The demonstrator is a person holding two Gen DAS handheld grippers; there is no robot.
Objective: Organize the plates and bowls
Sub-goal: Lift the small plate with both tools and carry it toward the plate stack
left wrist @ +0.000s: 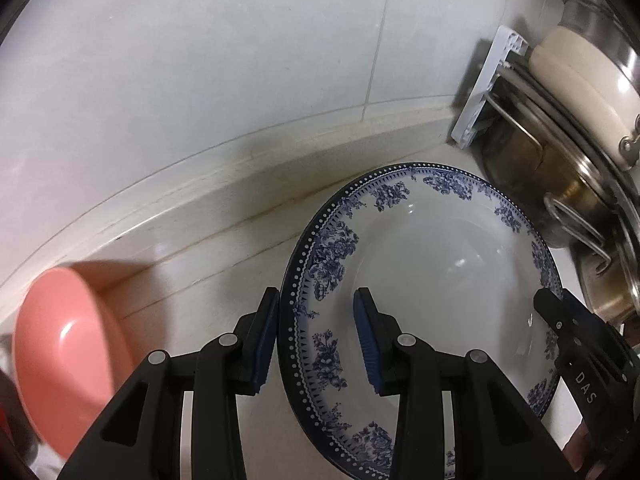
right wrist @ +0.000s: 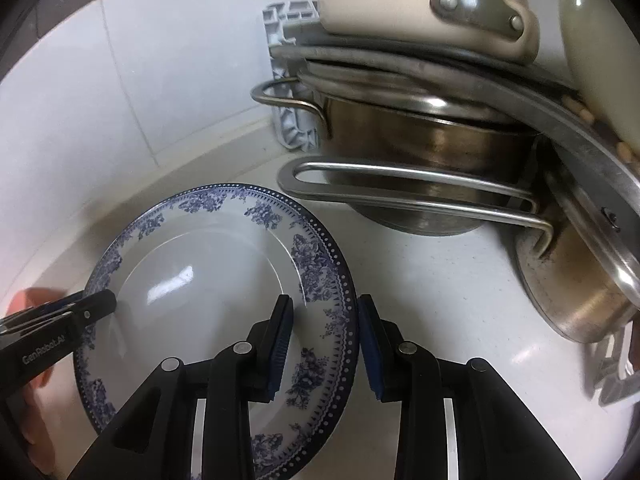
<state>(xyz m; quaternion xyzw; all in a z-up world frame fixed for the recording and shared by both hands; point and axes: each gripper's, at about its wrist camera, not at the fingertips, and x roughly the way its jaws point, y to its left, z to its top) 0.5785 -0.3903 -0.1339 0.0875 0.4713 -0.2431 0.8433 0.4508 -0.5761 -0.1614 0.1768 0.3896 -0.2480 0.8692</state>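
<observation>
Blue flowers and a dotted dark band ran round the rim of the white glazed plate, which in the left wrist view lay on the pale bench close under the tiled wall. The left gripper stood wide open astride the plate's left rim, one blue ribbed pad outside the edge and the other over the smooth well, neither pressing the china as far as I could tell. The right gripper showed at the opposite rim. A pink bowl, matte and round, sat to the left of the gripper, apart from the plate. Steel pots crowded the right side behind it.

From the right wrist view, the same plate lay ahead and slightly left, and the right gripper was likewise spread open across its right rim, inner pad above the well, outer pad just beyond the edge; it held nothing. The left gripper reached in at the far left rim. A steel pot with a long looped handle stood just behind the plate, its handle near the rim.

Both grippers looked equally near, one to each side; closing on the thin rim seemed the likely next step, and the slick glaze could slip.
</observation>
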